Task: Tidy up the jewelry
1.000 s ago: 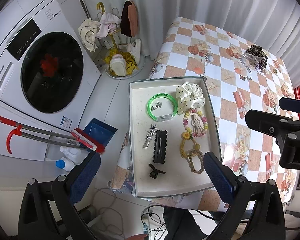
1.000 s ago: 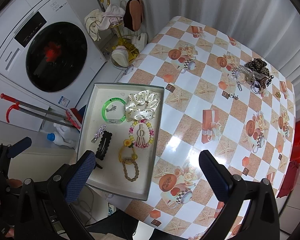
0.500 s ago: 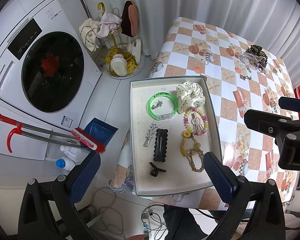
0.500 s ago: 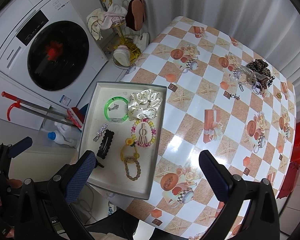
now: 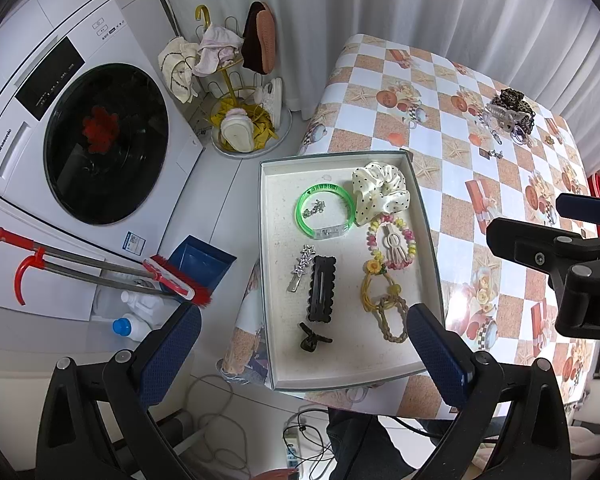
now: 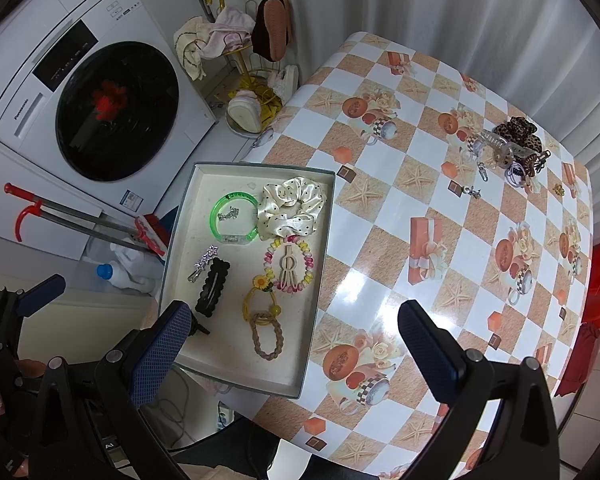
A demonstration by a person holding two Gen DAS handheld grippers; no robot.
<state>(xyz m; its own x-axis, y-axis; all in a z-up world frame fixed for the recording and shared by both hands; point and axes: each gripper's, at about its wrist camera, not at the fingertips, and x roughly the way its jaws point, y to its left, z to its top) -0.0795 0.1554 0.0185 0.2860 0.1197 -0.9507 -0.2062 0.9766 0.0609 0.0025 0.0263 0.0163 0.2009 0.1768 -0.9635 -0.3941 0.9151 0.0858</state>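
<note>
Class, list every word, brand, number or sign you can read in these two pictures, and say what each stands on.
"Panasonic": on the washing machine, front panel, left of the door.
Too small to read: the machine's button labels, its door sticker, and the dark print on the green bangle.

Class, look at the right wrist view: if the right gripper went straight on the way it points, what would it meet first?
Probably the bare checked tablecloth, just right of the tray. The right gripper is open and nothing lies between; depth is uncertain.
</note>
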